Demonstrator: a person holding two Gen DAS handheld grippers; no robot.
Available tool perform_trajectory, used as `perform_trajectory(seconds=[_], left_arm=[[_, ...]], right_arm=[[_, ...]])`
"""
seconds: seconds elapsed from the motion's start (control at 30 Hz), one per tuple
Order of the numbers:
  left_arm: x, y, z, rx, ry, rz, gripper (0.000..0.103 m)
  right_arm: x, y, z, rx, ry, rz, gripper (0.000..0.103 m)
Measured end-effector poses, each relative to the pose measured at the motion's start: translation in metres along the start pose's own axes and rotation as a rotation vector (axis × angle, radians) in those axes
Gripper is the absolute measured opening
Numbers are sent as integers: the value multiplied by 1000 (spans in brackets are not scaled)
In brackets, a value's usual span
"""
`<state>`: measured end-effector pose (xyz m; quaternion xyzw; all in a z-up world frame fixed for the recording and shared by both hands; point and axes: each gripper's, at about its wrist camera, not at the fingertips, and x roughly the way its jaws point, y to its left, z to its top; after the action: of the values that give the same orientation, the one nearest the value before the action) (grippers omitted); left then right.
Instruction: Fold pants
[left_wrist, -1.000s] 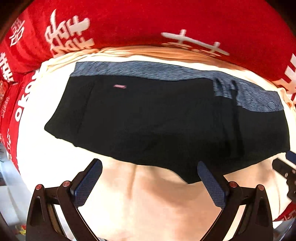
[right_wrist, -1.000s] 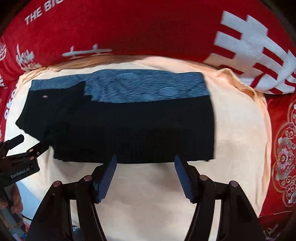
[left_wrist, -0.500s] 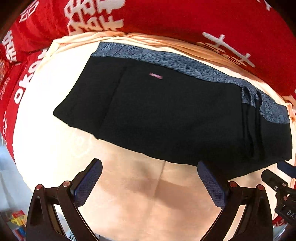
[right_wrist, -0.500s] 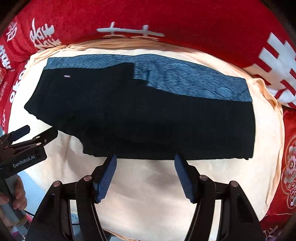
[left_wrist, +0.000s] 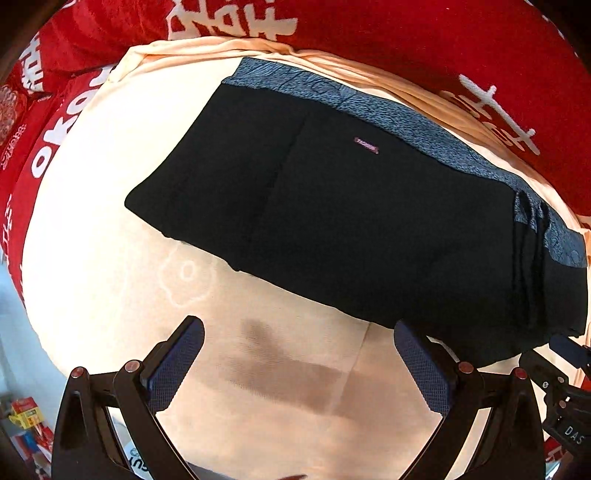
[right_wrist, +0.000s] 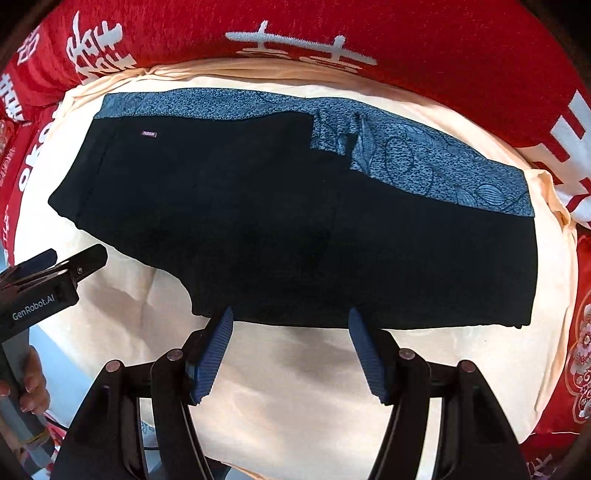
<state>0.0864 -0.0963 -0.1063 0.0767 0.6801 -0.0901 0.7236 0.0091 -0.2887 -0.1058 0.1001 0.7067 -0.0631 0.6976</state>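
Note:
Black pants (left_wrist: 351, 229) with a blue-grey patterned waistband (left_wrist: 399, 114) lie folded flat on a cream cloth (left_wrist: 110, 229). They also show in the right wrist view (right_wrist: 295, 229), waistband (right_wrist: 424, 162) at the far side. My left gripper (left_wrist: 299, 354) is open and empty, hovering just short of the pants' near edge. My right gripper (right_wrist: 290, 350) is open and empty, its fingertips at the near hem. The left gripper also shows at the left of the right wrist view (right_wrist: 48, 280); the right gripper shows at the lower right of the left wrist view (left_wrist: 565, 376).
A red blanket with white characters (right_wrist: 295, 33) surrounds the cream cloth on the far side and both flanks. A damp-looking dark patch (left_wrist: 280, 369) marks the cloth near the left gripper. Boxes (left_wrist: 26, 417) sit beyond the cloth's left edge.
Both grippers have shifted left along the near edge, so the pants sit further right in both views. The pants lie unmoved and both grippers stay open.

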Motion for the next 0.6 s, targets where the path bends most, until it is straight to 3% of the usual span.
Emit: perform_trajectory(seconds=[0.4, 0.6], left_arm=[[5, 21, 10, -29, -17, -36, 103], [3, 61, 28, -134, -45, -91, 103]], right_arm=[[6, 5, 3, -5, 9, -6, 69], [12, 2, 1, 3, 16, 5, 69]])
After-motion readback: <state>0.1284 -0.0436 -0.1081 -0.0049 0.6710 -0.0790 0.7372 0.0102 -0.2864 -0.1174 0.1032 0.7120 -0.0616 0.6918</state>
